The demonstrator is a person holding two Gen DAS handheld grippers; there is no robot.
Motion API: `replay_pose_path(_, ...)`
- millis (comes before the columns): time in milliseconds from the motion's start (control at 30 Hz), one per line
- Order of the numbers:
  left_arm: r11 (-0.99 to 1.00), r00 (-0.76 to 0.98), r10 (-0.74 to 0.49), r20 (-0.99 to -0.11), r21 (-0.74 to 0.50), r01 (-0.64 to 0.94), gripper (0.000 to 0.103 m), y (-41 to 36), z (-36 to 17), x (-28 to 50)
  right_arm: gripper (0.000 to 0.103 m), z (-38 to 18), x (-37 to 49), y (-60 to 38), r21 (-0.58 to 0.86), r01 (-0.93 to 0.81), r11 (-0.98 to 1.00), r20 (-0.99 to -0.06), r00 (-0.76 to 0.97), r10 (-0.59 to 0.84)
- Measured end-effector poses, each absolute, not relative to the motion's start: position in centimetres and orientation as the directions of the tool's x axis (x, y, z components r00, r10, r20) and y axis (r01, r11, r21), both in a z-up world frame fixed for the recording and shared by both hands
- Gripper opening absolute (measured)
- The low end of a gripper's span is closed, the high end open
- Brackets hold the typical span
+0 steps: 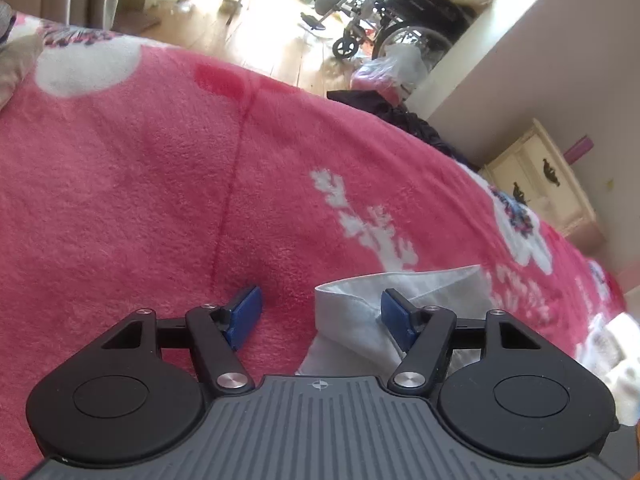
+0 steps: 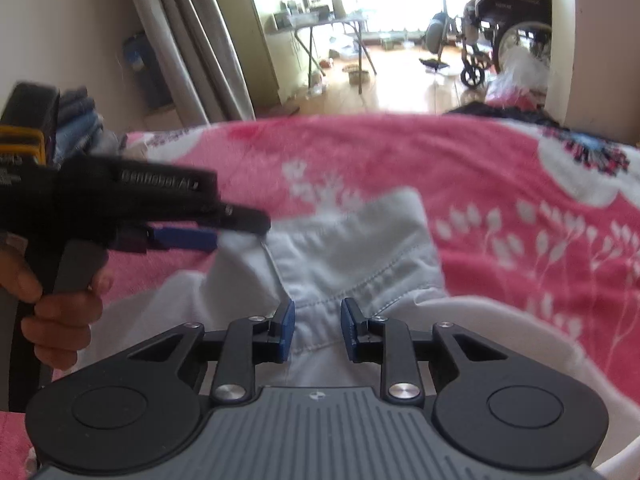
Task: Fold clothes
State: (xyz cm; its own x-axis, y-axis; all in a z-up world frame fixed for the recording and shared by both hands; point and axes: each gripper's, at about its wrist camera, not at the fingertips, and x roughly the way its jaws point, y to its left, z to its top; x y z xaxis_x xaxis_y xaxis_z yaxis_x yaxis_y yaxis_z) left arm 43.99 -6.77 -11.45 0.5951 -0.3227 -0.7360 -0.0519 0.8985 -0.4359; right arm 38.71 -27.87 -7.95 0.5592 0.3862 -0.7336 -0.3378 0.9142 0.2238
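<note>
A pale blue shirt lies rumpled on the pink flowered blanket that covers the bed. My right gripper hangs open just above a stitched seam of the shirt, with cloth showing between its blue pads. A hand holds my left gripper at the shirt's left edge. In the left wrist view, the left gripper is wide open. Its right pad rests over a folded edge of the shirt and its left pad is over the blanket.
Dark clothing hangs off the bed's far edge. Beyond it are a wheelchair, a cream cabinet by the wall, a folding table and curtains. Folded clothes are stacked at the left. White cloth lies near the shirt.
</note>
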Motion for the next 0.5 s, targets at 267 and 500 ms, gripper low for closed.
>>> replay_pose_path(267, 0.885, 0.6, -0.364, -0.712, -0.466, -0.017, 0.047, -7.2, -11.3, 44.2, 0.027, -8.7, 39.1, -27.5, 0.245, -0.311, 0.918, -0.729, 0.566, 0.386)
replay_pose_path(500, 0.885, 0.596, -0.391, -0.702, -0.464, 0.034, 0.029, -8.4, -11.2, 43.5, 0.027, -9.0, 38.4, -27.7, 0.278, -0.297, 0.914, -0.718, 0.567, 0.403)
